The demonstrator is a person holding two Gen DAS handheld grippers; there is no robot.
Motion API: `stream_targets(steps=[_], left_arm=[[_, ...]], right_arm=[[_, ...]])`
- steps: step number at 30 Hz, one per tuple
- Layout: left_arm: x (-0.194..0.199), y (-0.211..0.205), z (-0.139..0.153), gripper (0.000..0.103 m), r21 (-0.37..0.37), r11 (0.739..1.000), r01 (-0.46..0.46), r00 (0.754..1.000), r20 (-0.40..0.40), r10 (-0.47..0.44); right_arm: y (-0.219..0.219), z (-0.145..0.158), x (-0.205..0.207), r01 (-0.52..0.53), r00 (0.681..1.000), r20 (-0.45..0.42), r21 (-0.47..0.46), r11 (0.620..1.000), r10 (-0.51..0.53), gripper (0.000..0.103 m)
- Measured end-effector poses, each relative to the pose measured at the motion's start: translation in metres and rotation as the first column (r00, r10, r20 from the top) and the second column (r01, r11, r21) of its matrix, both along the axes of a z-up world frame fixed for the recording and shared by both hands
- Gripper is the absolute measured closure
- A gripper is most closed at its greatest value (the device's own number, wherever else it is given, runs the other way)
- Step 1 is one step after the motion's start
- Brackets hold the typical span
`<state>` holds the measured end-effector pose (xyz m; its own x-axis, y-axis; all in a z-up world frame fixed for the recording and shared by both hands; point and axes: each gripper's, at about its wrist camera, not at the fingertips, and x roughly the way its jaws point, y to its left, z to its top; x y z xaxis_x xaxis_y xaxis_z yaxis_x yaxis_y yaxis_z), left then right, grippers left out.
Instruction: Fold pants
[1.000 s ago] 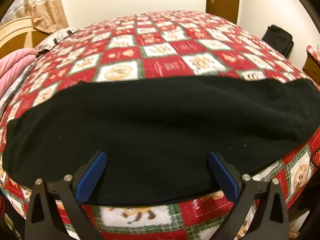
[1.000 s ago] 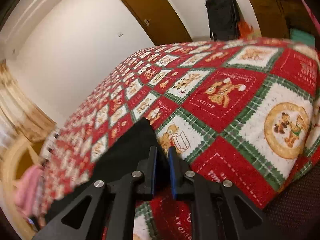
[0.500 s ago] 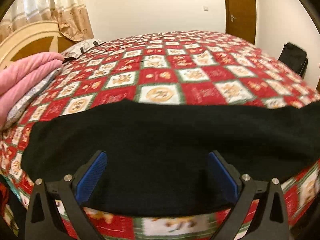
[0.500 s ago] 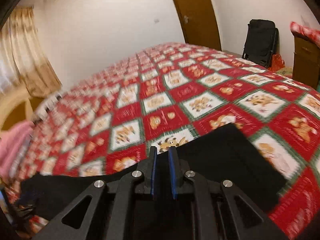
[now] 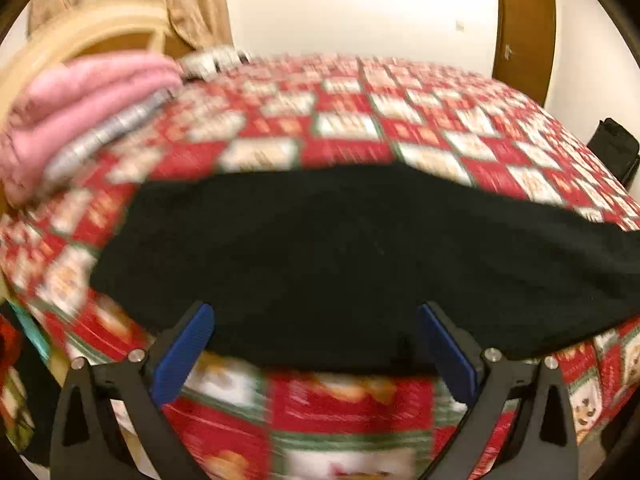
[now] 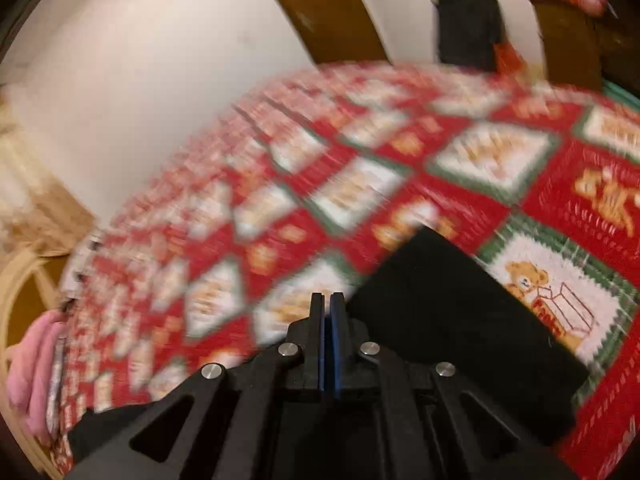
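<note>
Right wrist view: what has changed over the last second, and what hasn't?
The right tongs have swung, carrying the black pants end across the Christmas quilt; fabric now trails to their right. They stay shut. The left tongs stay open over the pants, gripping nothing.

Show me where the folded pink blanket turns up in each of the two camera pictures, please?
Left wrist view: the pink blanket lies at the upper left, on the bed by the headboard.
Right wrist view: the same pink blanket shows only as a sliver at the lower left edge.
Shared landmark: the black pants on the red patchwork quilt.
</note>
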<state>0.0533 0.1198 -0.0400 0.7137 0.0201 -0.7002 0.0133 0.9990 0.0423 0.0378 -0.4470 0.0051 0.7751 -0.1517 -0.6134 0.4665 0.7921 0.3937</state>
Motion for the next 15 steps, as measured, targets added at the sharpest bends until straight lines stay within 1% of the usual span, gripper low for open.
stream_targets(steps=[1,3,4,5,6,7,8,10,12,13,14,15], left_arm=[[0.002,0.009,0.009,0.0,0.021,1.0,-0.019,0.999,0.034,0.018],[0.012,0.024,0.014,0.0,0.05,0.996,-0.069,0.996,0.057,0.066],[0.021,0.038,0.014,0.0,0.072,0.989,-0.126,0.991,0.059,0.122],[0.029,0.048,0.013,0.0,0.082,0.982,-0.169,0.985,0.053,0.165],[0.036,0.057,0.01,0.0,0.083,0.977,-0.197,0.98,0.048,0.193],[0.043,0.063,0.008,0.0,0.082,0.974,-0.211,0.977,0.044,0.208],[0.053,0.072,0.004,0.0,0.089,0.967,-0.24,0.971,0.034,0.238],[0.065,0.085,-0.004,0.0,0.113,0.95,-0.292,0.956,0.017,0.292],[0.076,0.099,-0.018,0.0,0.142,0.93,-0.338,0.94,0.01,0.34],[0.08,0.106,-0.026,0.0,0.155,0.922,-0.356,0.933,0.0,0.36],[0.08,0.111,-0.03,0.0,0.125,0.928,-0.351,0.936,0.012,0.352],[0.078,0.116,-0.032,0.0,0.092,0.933,-0.348,0.938,0.035,0.346]], right_arm=[[0.016,0.009,-0.005,-0.058,0.997,0.047,-0.025,0.998,0.059,0.099],[0.047,0.014,-0.004,-0.164,0.984,0.065,-0.037,0.986,0.166,0.099],[0.068,0.011,0.001,-0.243,0.968,0.049,-0.029,0.969,0.245,0.099],[0.091,0.005,0.008,-0.324,0.946,0.023,-0.016,0.946,0.324,0.099],[0.104,0.0,0.012,-0.365,0.931,0.011,-0.01,0.931,0.365,0.099],[0.13,-0.01,0.019,-0.439,0.899,-0.009,0.009,0.899,0.439,0.099],[0.143,-0.015,0.021,-0.475,0.879,-0.017,0.021,0.88,0.476,0.099],[0.186,-0.034,0.029,-0.585,0.808,-0.054,0.039,0.81,0.587,0.099],[0.218,-0.053,0.033,-0.642,0.762,-0.1,0.018,0.766,0.64,0.099],[0.233,-0.069,0.034,-0.665,0.737,-0.129,0.037,0.746,0.664,0.099],[0.241,-0.079,0.034,-0.672,0.725,-0.146,0.062,0.738,0.673,0.099],[0.244,-0.091,0.033,-0.668,0.725,-0.144,0.092,0.738,0.674,0.099]])
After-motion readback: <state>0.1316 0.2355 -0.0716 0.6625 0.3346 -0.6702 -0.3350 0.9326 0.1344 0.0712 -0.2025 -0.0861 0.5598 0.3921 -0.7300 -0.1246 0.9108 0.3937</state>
